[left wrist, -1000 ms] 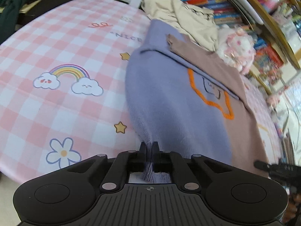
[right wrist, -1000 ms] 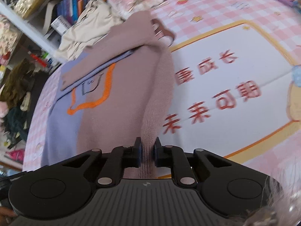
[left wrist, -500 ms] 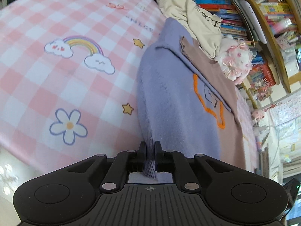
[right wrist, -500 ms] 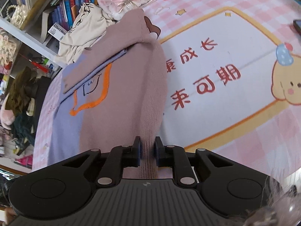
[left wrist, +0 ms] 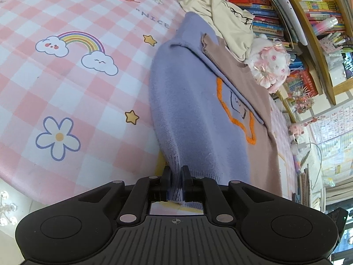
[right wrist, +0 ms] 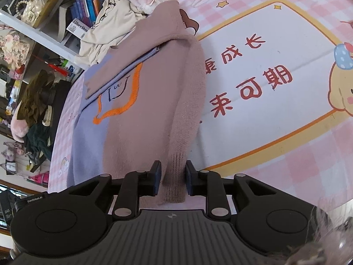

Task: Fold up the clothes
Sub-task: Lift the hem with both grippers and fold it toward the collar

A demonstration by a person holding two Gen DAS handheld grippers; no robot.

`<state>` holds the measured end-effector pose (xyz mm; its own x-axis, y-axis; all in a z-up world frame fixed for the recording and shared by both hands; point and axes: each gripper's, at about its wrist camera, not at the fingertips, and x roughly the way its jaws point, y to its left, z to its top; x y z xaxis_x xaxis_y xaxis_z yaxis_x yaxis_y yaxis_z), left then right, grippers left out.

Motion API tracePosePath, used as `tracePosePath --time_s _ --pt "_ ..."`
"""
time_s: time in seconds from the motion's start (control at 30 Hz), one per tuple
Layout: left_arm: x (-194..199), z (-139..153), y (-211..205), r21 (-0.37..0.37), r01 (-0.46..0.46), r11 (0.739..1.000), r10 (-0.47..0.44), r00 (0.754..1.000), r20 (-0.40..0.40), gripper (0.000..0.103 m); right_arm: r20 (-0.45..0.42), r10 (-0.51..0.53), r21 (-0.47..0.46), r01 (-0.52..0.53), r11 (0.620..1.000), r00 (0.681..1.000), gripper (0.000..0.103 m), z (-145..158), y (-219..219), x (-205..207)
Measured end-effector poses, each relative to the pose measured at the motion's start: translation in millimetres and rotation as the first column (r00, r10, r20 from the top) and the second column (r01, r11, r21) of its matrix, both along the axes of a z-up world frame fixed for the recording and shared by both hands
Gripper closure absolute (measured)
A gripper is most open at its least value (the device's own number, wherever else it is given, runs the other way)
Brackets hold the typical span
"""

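A knit sweater, half lilac (left wrist: 194, 110) and half dusty pink (right wrist: 150, 114), with an orange outlined motif, lies lengthwise on a pink checked table mat (left wrist: 66, 84). My left gripper (left wrist: 176, 172) is shut on the lilac ribbed hem at the near corner. My right gripper (right wrist: 173, 172) has its jaws parted around the pink ribbed hem (right wrist: 176, 176). The cloth sits loose between them.
A cream garment (left wrist: 222, 17) and a pink plush toy (left wrist: 269, 66) lie at the sweater's far end, against bookshelves (left wrist: 286, 11). The mat has a white panel with red characters (right wrist: 253, 84) on the right side. The table's near edge (left wrist: 33, 190) is close to both grippers.
My right gripper's jaws have opened around the pink hem. My left gripper stays shut on the lilac hem and has shifted slightly, with the hem spread lower over the table edge.
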<state>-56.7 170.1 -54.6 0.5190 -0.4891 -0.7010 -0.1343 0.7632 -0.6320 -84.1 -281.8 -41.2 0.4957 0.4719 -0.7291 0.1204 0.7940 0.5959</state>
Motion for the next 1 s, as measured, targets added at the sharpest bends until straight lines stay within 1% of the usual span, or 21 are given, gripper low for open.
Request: tracePosePath --time_s 0.07,0.2,0.27,0.4,0.53,0.6,0.77,1.0 --pt "-1.0 -1.1 0.1 -0.005 -0.010 1.000 0.010 1.000 0.006 0.097 0.000 0.007 0.010 -0.007 1.000 1.000 0.088 -1.9 -3.0 0.4" --pt "-5.5 0.6 -5.4 0.023 -0.030 0.999 0.029 0.999 0.026 0.099 -0.006 0.008 0.045 -0.008 0.999 1.000 0.091 -5.8 -9.6 0.9" --pt "-7.2 2.2 -7.1 0.032 -0.036 0.999 0.036 0.999 0.024 0.099 -0.008 0.010 0.050 -0.010 0.999 1.000 0.091 -6.0 -10.9 0.2" --pt "-17.4 4.3 -6.3 0.009 -0.047 0.999 0.046 0.999 0.025 0.099 0.000 0.022 0.046 -0.022 0.999 1.000 0.091 -1.2 -15.7 -6.0" --pt "-38.4 8.7 -0.7 -0.024 -0.108 0.994 0.109 0.993 0.045 0.099 0.006 0.022 0.074 -0.023 0.997 1.000 0.091 4.3 -25.0 -15.6" --pt "-48.6 9.6 1.6 -0.046 -0.128 0.991 0.130 0.991 0.043 0.099 0.007 0.028 0.079 -0.028 0.996 1.000 0.091 7.4 -29.2 -20.8" --pt "-71.1 17.4 -6.3 -0.036 -0.118 0.992 0.119 0.992 0.031 0.099 -0.004 0.063 0.088 -0.062 0.994 0.998 0.091 11.4 -39.2 -35.9" --pt "-104.9 20.1 -7.3 -0.075 -0.144 0.987 0.144 0.990 -0.002 0.099 -0.051 0.098 0.105 -0.093 0.990 0.994 0.091 8.8 -51.1 -59.4"
